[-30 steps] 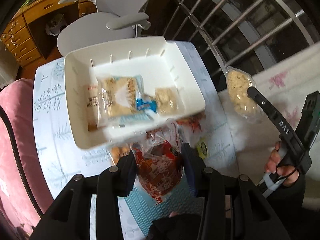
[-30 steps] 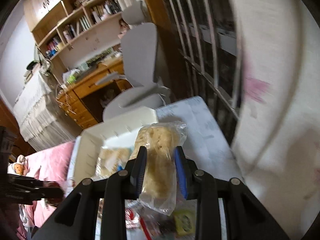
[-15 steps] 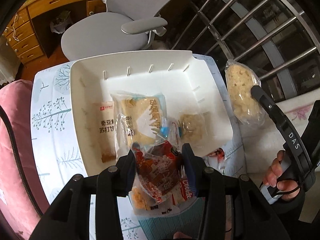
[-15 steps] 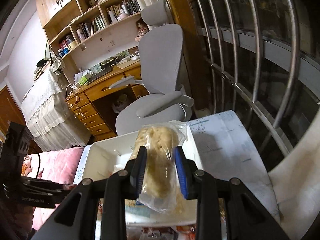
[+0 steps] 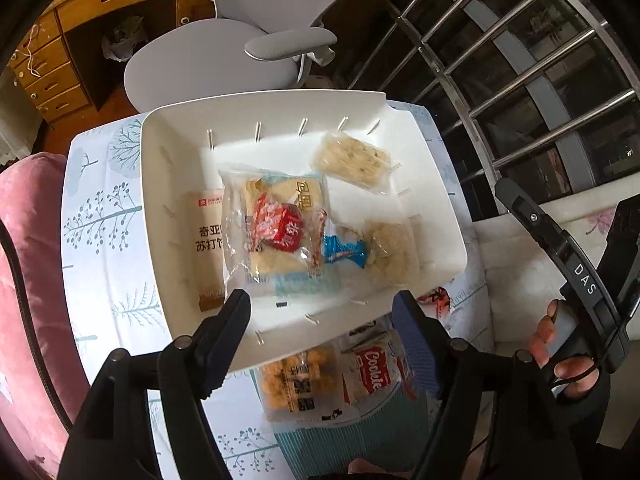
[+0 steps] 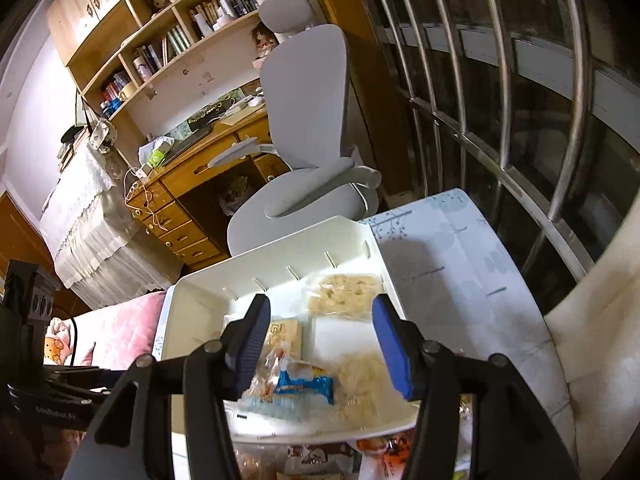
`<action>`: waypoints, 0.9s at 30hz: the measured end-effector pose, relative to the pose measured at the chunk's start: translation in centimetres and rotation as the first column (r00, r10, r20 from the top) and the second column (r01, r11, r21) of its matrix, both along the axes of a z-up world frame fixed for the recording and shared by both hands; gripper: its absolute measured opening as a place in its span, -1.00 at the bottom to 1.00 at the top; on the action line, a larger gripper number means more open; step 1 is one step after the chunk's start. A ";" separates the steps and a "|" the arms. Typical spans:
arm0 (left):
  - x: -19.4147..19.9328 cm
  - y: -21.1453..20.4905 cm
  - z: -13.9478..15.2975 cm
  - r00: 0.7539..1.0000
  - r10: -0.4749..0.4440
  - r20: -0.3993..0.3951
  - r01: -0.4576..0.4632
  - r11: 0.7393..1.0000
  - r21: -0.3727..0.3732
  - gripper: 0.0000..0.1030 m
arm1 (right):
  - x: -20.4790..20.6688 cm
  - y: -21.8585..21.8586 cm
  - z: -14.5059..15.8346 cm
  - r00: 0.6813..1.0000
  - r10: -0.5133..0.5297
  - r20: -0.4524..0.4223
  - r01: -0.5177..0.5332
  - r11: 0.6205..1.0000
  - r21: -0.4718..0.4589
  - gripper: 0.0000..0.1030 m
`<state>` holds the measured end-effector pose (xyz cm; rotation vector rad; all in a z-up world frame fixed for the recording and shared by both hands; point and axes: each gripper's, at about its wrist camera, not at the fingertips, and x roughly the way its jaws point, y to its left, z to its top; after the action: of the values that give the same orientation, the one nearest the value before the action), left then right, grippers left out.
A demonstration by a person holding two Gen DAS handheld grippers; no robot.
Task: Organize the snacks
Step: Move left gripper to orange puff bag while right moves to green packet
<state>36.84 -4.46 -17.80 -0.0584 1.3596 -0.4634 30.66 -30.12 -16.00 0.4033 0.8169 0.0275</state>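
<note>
A white basket point(image 5: 160, 152) point(image 6: 200, 292) on the table holds several snack packs. A red pack point(image 5: 282, 226) lies on a clear cracker bag point(image 5: 276, 236). A pale rice-cake pack point(image 5: 352, 160) point(image 6: 344, 294) lies at the basket's far right. A blue pack point(image 5: 344, 250) point(image 6: 306, 386), another pale pack point(image 5: 390, 252) and a tan box point(image 5: 206, 240) lie inside too. My left gripper point(image 5: 320, 316) is open and empty above the basket's near rim. My right gripper point(image 6: 318, 338) is open and empty above the basket.
More snack packs, a yellow one point(image 5: 298, 384) and a Cookie pack point(image 5: 372, 368), lie on the table in front of the basket. A grey office chair point(image 5: 224, 44) point(image 6: 304, 160) stands behind the table. A pink sofa point(image 5: 28, 264) is left, window bars point(image 5: 520, 60) right.
Both grippers opened. The red pack dropped from my left gripper into the basket, and the pale rice-cake pack dropped from my right gripper into the basket's far right corner.
</note>
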 end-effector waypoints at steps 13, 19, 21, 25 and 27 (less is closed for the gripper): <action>-5.7 1.2 2.6 1.000 0.001 0.022 0.000 1.000 -0.015 0.59 | -6.6 -0.7 3.5 0.999 -0.039 0.005 0.039 0.999 -0.017 0.29; -8.3 2.7 2.2 1.000 0.018 0.000 -0.018 0.999 -0.046 0.67 | -9.9 -0.4 3.4 0.997 -0.065 -0.049 0.064 0.998 -0.024 0.36; -9.2 3.0 1.7 1.000 0.016 -0.006 -0.016 0.999 -0.044 0.68 | -11.1 -0.2 2.8 0.993 -0.079 -0.092 0.079 0.997 -0.012 0.42; -10.8 3.3 0.7 1.000 0.005 -0.013 -0.006 0.999 -0.042 0.68 | -13.1 -0.2 1.0 0.978 -0.095 -0.188 0.106 0.993 0.047 0.44; -11.5 3.4 0.1 1.000 0.000 -0.016 0.000 0.999 -0.038 0.68 | -14.2 -0.3 -0.2 0.965 -0.110 -0.237 0.136 0.986 0.094 0.44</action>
<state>25.35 -1.02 -17.73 -0.0933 1.3665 -0.4896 16.44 -30.39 -16.23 0.5679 1.0212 -0.0923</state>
